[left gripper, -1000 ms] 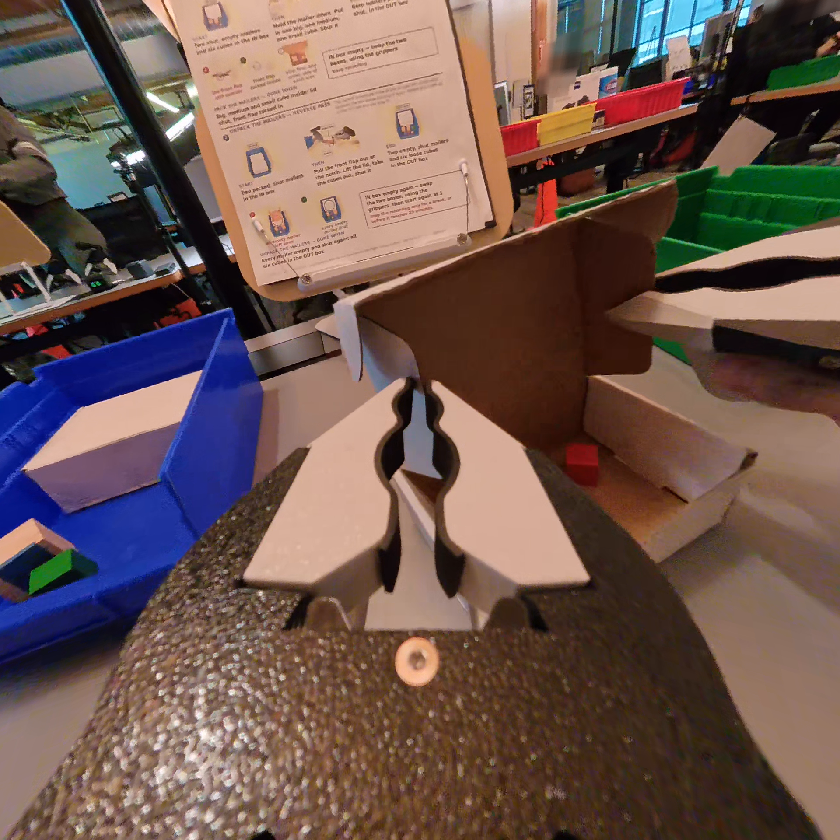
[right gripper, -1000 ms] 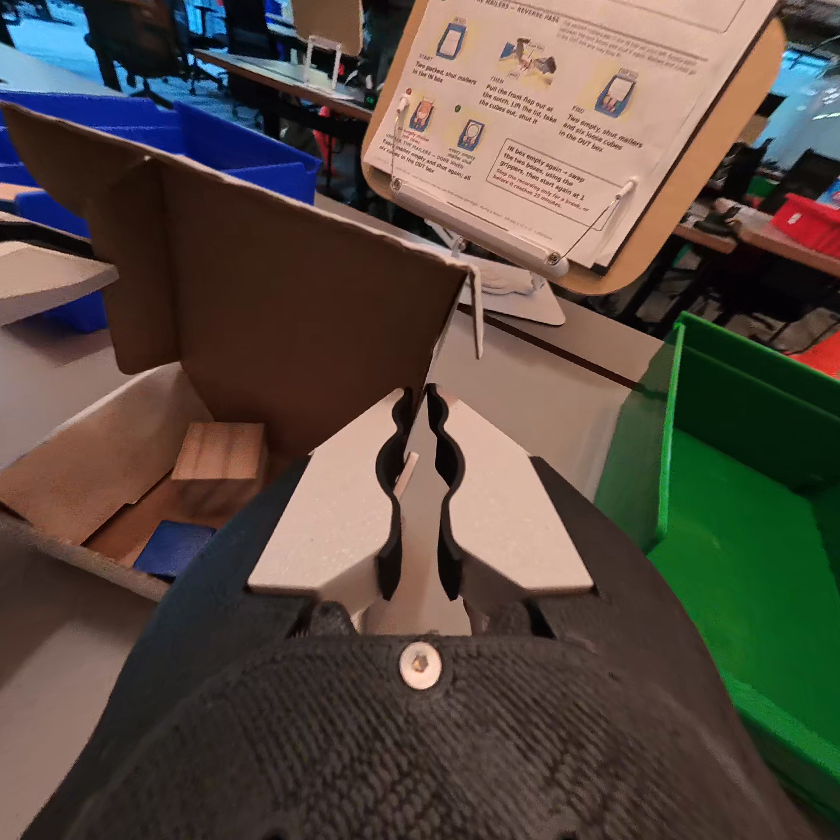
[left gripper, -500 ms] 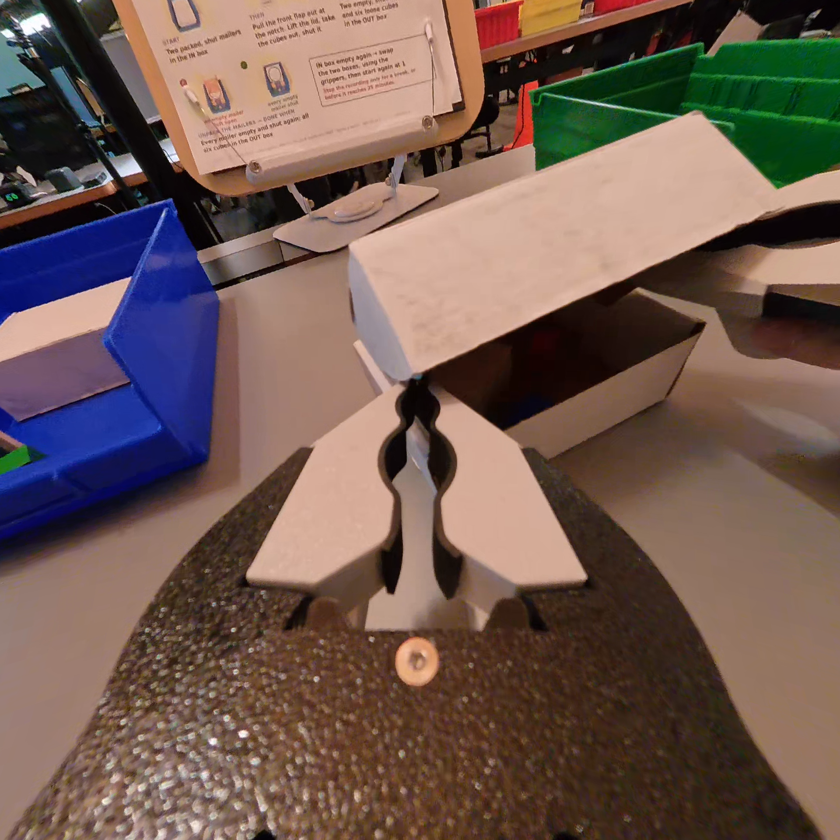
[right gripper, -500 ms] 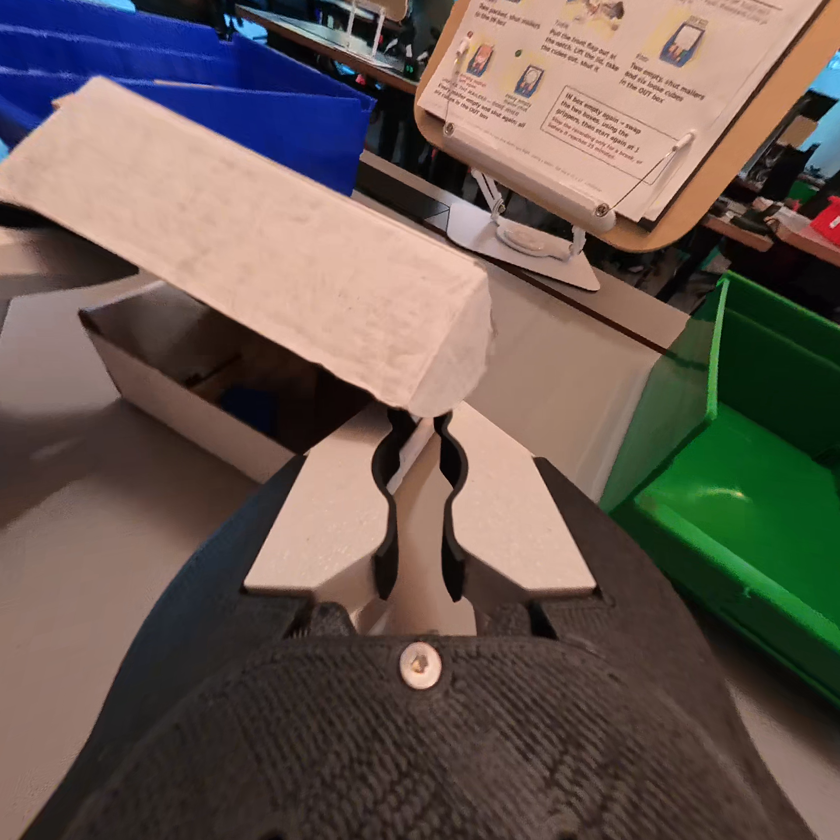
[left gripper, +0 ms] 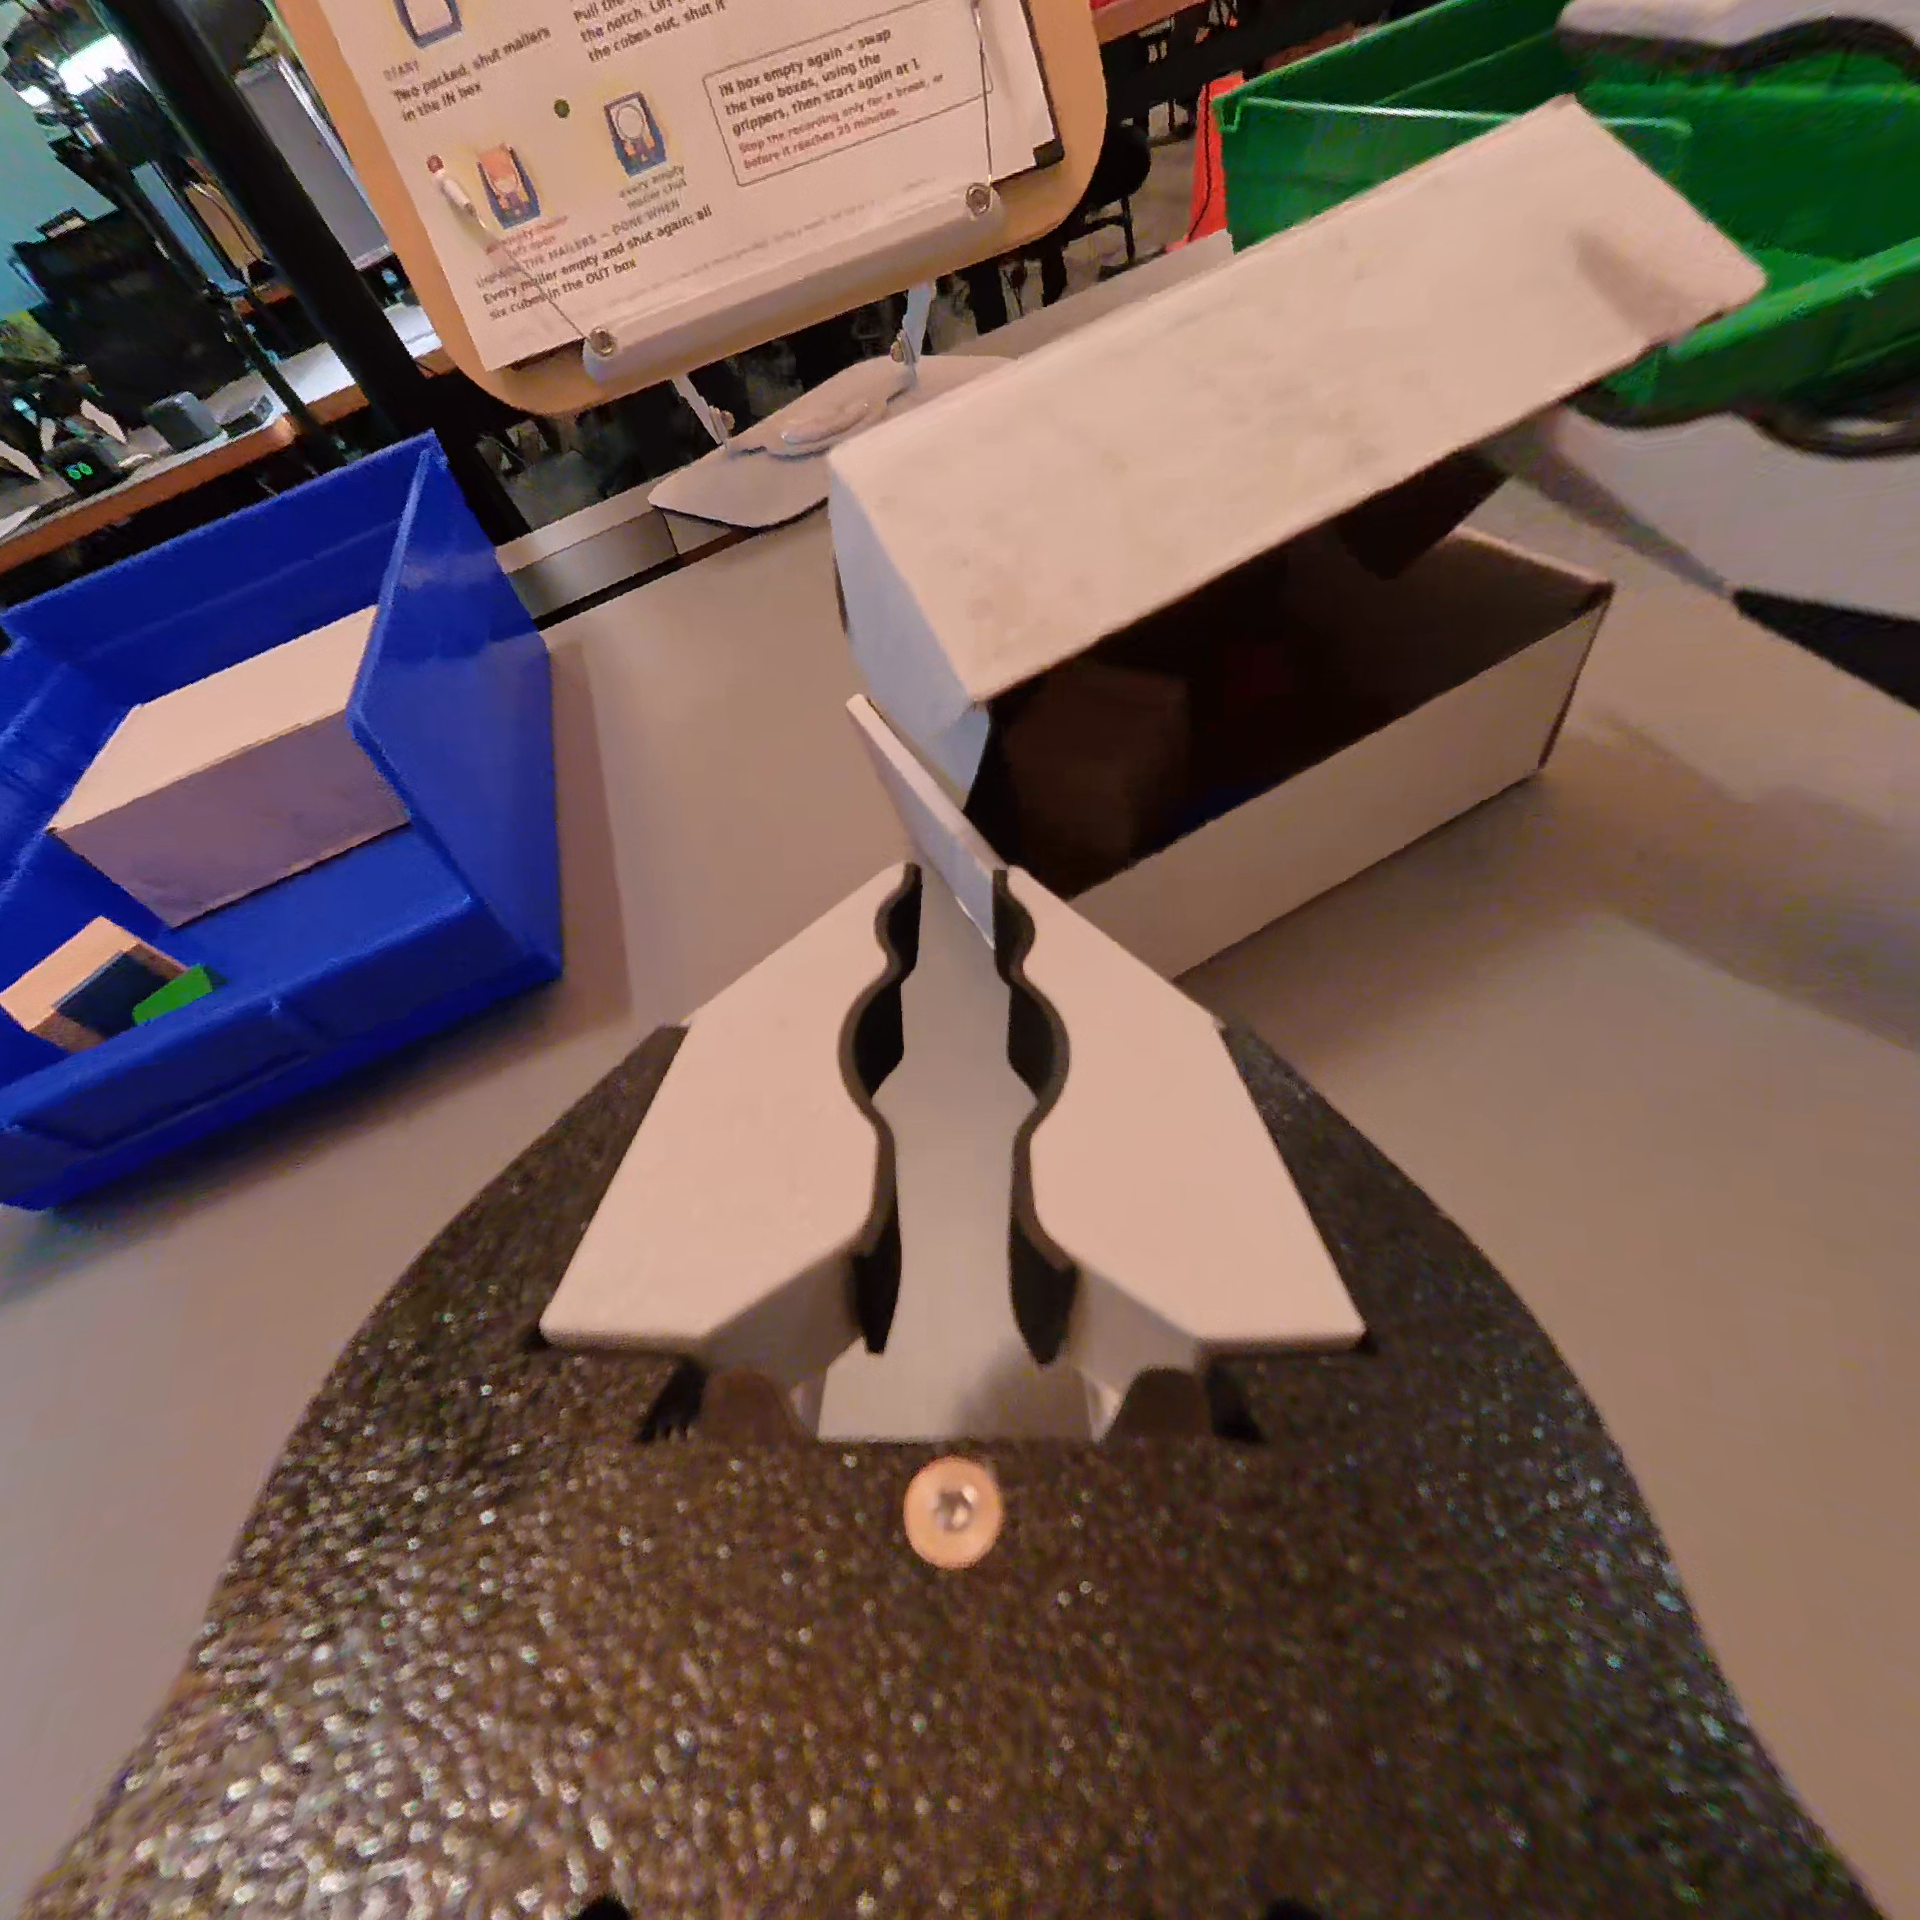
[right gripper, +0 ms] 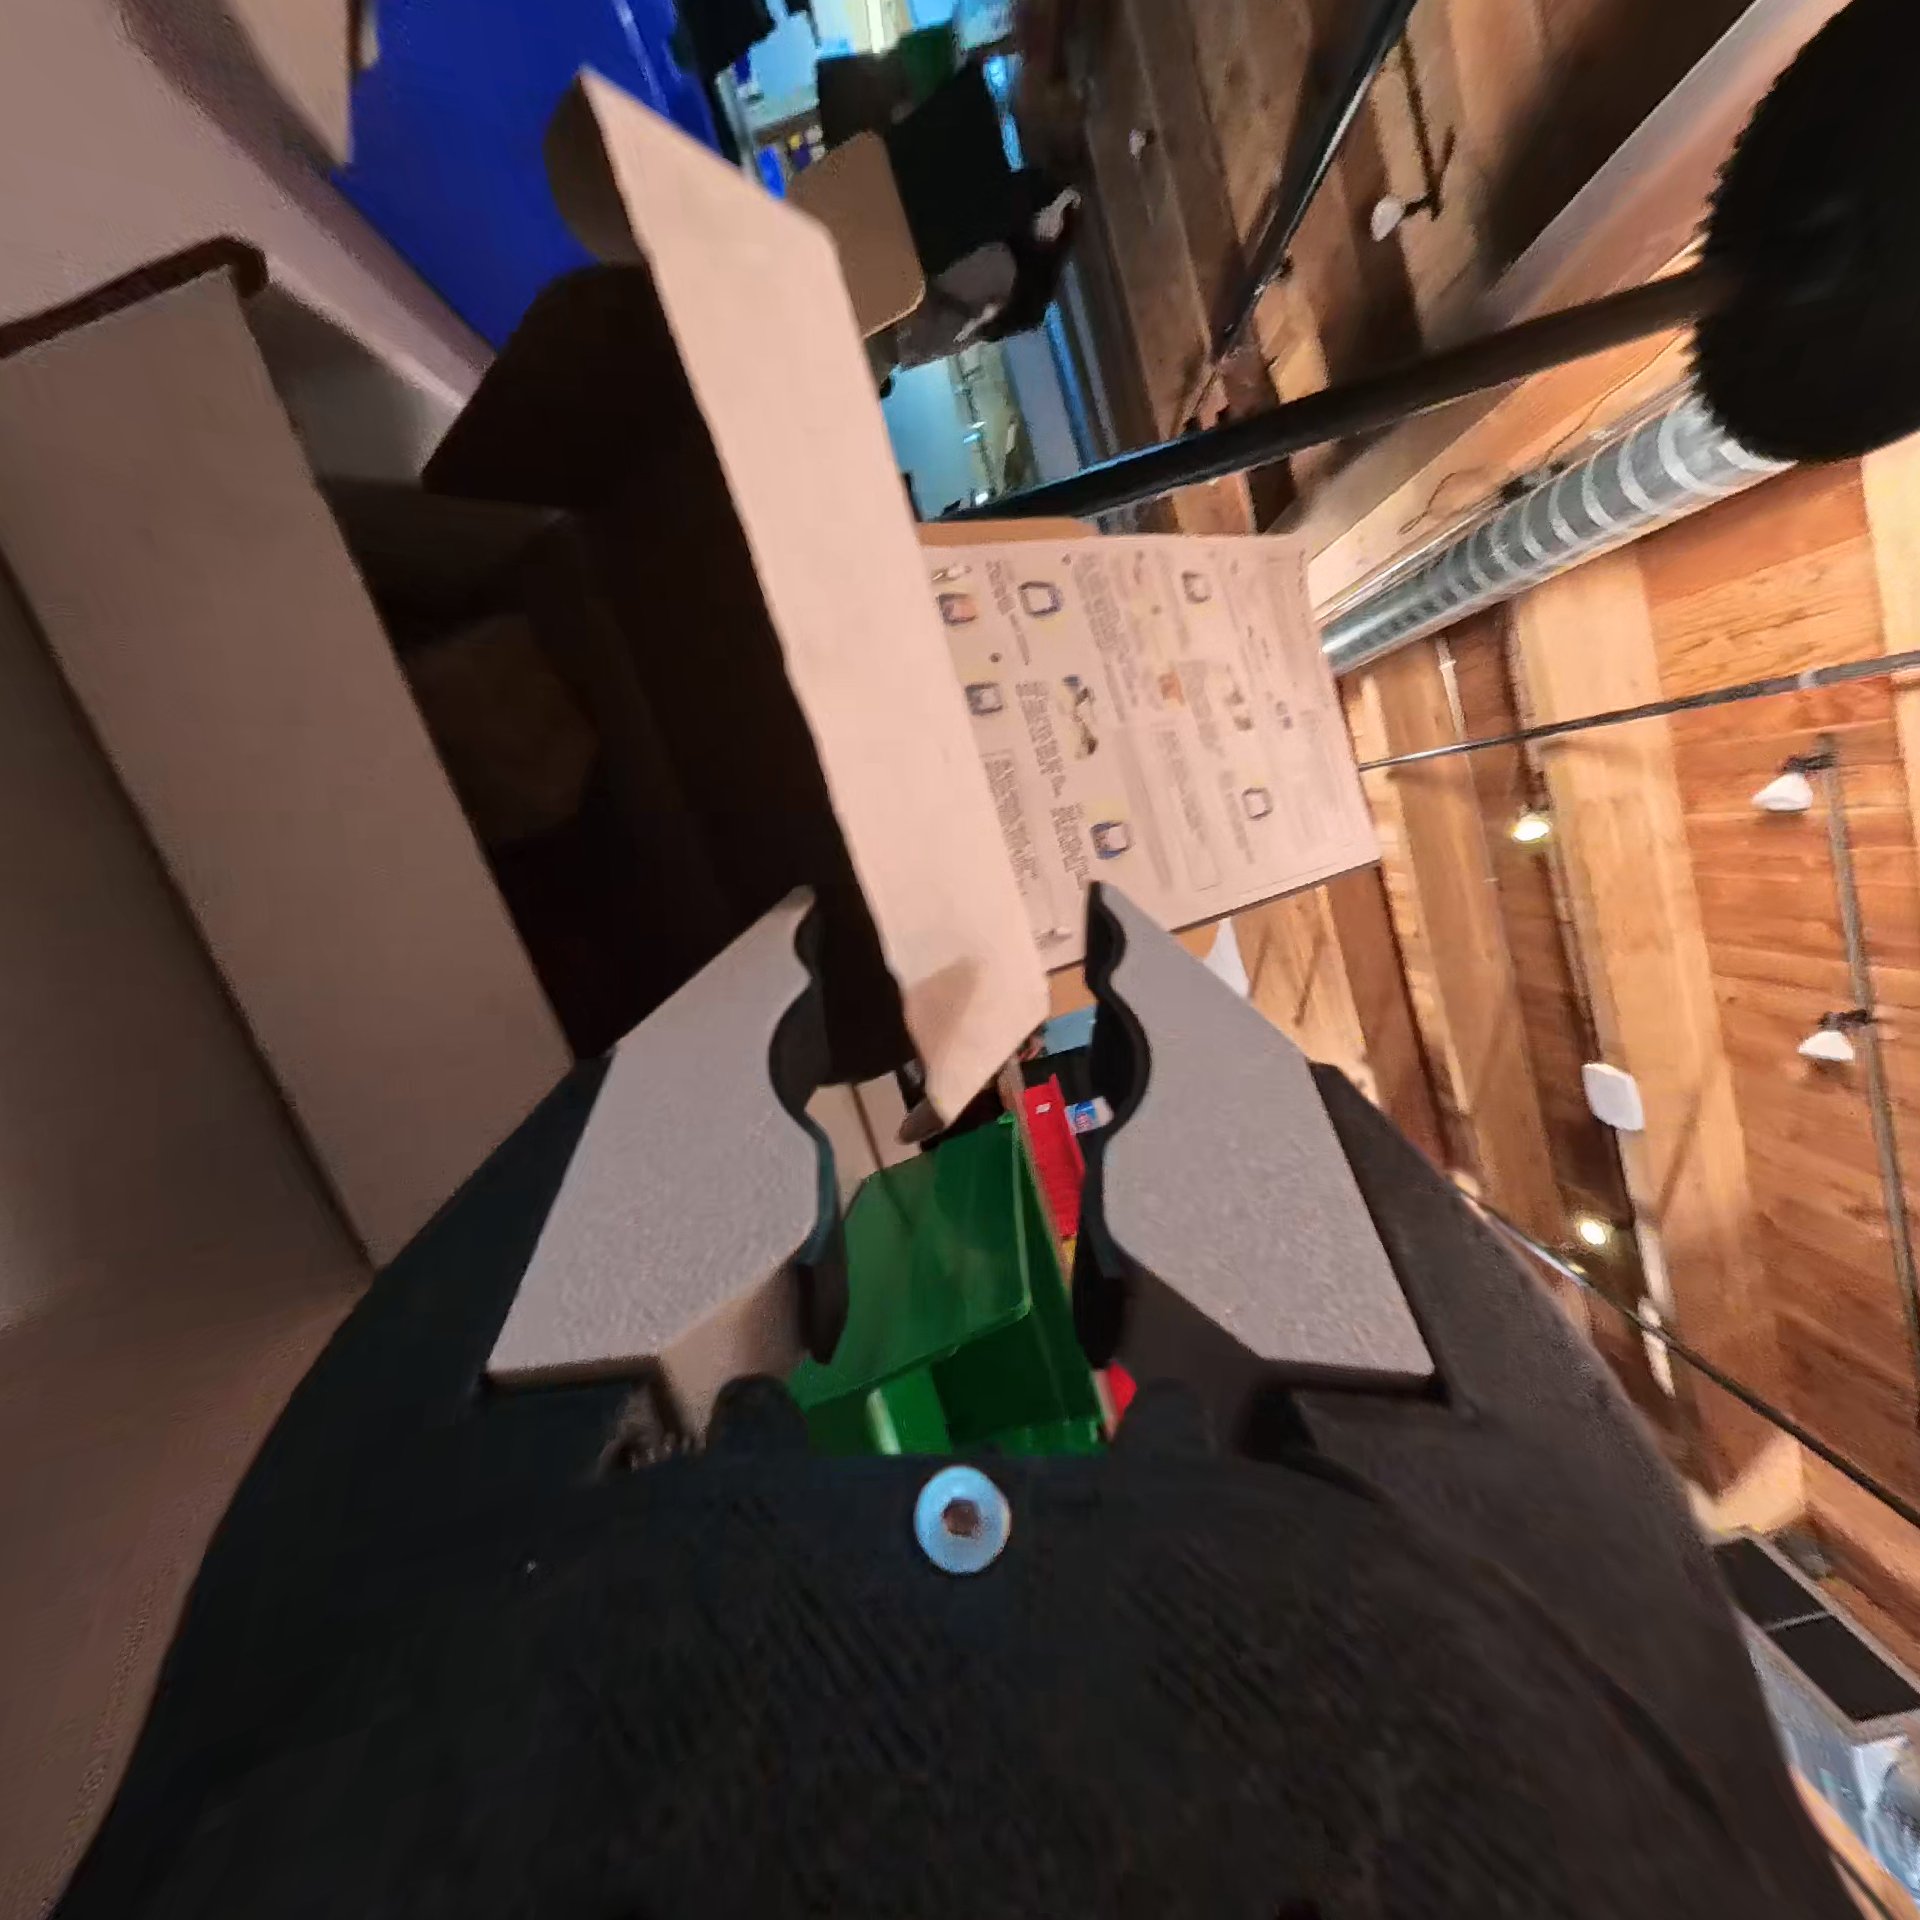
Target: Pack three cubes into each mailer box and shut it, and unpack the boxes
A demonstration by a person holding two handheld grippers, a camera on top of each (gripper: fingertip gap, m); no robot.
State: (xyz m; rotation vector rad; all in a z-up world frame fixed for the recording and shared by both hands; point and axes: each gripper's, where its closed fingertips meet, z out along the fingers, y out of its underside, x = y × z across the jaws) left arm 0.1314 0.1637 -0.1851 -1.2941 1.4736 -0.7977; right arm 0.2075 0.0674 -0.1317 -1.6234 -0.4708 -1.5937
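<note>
Box interior mostly lost in shadow under the lowered lid: dark shapes inside, cubes not separable in either view. Right wrist view is rolled sideways and motion-blurred. Mailer box (left gripper: 1340, 769) sits on the grey table (left gripper: 1558, 1247), centre to upper right of the left wrist frame, its long axis running from lower left to upper right, open mouth facing the camera. Lid (left gripper: 1247, 416) tilted down over it, part closed, a gap at the front. Left gripper (left gripper: 954, 894), jaws narrow, a white side flap (left gripper: 925, 821) of the lid entering the slot at the tips; real pinch or only loose contact not resolvable. Right gripper (right gripper: 951, 914), jaws set wider, lid edge (right gripper: 831, 582) lying between them, gap visible on the right side, so no grip. Blue bin (left gripper: 312, 831) at left of the left wrist frame holds a second white box (left gripper: 229, 769) and small blocks (left gripper: 104, 987), partly cut off. Green bin (left gripper: 1714, 187) upper right, cropped. Instruction board (left gripper: 707, 156) on a stand at the top, its upper part out of frame.
</note>
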